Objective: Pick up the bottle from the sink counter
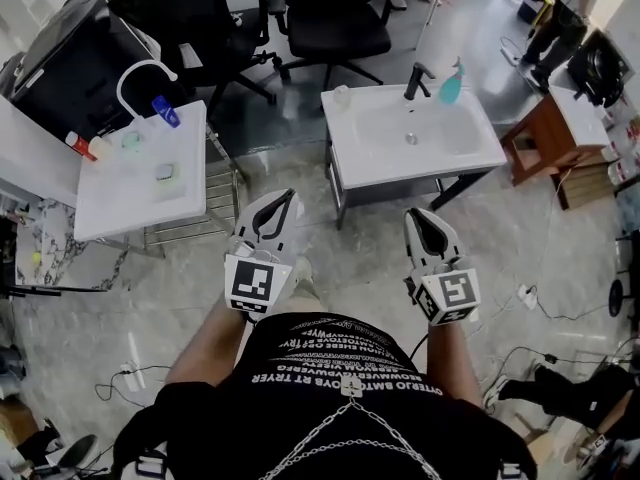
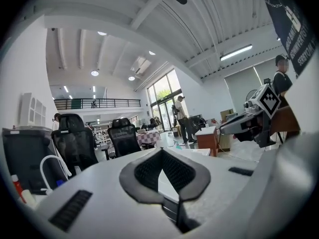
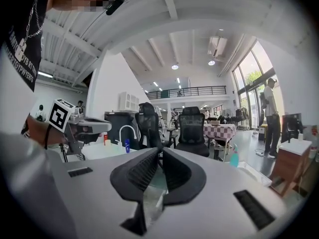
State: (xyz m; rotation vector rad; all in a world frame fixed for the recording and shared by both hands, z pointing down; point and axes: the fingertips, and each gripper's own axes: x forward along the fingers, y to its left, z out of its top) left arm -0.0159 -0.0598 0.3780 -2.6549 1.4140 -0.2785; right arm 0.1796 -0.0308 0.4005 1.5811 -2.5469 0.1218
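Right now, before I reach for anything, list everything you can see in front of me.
Sink counter: 1, white, ahead on the right.
Black faucet: 1, black, that counter's back edge.
Spray bottle: 1, teal, just right of the black faucet.
Cup: 1, clear, that counter's back left corner.
Second counter: 1, white, ahead on the left.
Arched faucet: 1, white, at its back.
Small bottle: 1, blue, beside the arched faucet.
Office chairs: 2, black, behind the counters.
Cabinet: 1, brown wood, far right.
Left gripper: 1, pale grey, shut, empty, short of the counters.
Right gripper: 1, pale grey, shut, empty, short of the sink counter.
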